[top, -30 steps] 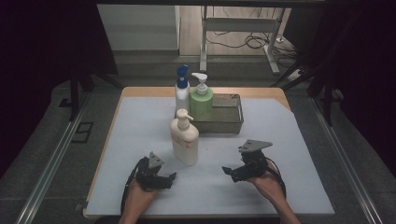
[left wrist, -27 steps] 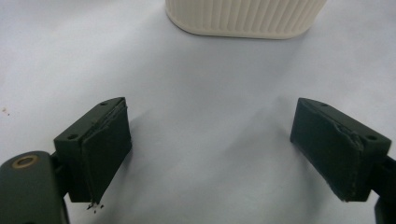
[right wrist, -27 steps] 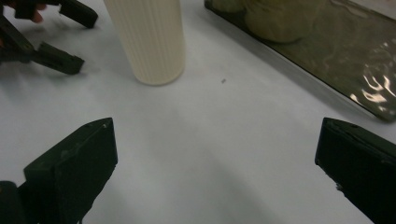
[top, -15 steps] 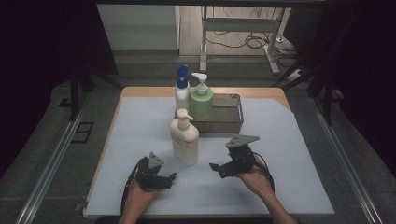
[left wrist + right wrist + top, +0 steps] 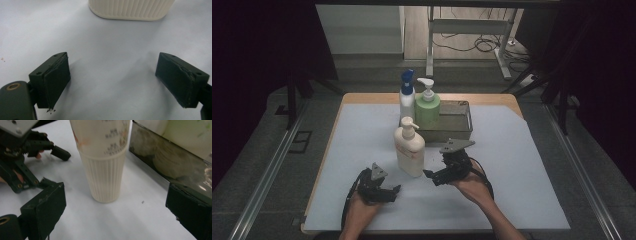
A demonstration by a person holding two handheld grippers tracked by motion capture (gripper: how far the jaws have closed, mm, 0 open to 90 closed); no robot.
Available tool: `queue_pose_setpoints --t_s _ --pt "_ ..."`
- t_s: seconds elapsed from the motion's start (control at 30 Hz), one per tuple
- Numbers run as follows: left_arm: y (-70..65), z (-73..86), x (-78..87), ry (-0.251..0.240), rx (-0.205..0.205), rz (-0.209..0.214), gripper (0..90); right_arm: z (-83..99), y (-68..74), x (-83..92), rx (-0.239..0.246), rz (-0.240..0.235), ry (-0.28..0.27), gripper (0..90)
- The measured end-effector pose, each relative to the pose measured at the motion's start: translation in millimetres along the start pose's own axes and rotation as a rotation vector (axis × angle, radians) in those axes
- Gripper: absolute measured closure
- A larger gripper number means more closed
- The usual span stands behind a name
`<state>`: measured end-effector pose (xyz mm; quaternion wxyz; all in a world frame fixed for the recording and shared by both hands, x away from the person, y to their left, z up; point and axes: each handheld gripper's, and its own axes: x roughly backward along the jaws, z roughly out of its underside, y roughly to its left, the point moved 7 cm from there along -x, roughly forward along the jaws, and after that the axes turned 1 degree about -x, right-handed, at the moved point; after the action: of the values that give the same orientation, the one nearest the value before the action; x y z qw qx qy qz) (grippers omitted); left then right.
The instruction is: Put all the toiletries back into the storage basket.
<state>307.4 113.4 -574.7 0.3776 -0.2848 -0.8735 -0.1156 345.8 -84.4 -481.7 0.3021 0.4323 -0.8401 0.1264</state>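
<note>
The right gripper (image 5: 430,176) is held wide open and empty, the cream bottle (image 5: 409,150) just ahead between its jaws, untouched. The left gripper (image 5: 393,190) is likewise spread wide, empty.

Cream bottle (image 5: 103,165): ribbed matt plastic. Tray (image 5: 455,120): dull reflective metal. Table cover (image 5: 522,165): smooth matt, pale.

Cream pump bottle (image 5: 409,150), upright on the table, ribbed lower body, printed label, just before the metal tray (image 5: 451,129)

place: lab or test room | evidence: dark curtains (image 5: 267,45), floor cables (image 5: 472,45), metal rails (image 5: 267,170), table (image 5: 512,150) beyond the jaws
</note>
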Motion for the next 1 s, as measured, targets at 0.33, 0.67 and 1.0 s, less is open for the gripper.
queue_pose_setpoints --t_s 0.33,0.67,1.0 --pt "0.0 0.0 0.0 0.0 0.0 0.0 12.0 -24.6 10.6 -13.3 0.014 -0.001 -0.017 7.8" --pt "0.0 0.0 0.0 0.001 0.001 0.001 12.0 -46.5 16.6 -26.5 0.003 0.02 -0.025 12.9" --pt "0.1 0.0 0.0 0.001 0.001 0.002 12.0 -57.9 18.0 -40.7 -0.032 0.05 -0.016 22.9"
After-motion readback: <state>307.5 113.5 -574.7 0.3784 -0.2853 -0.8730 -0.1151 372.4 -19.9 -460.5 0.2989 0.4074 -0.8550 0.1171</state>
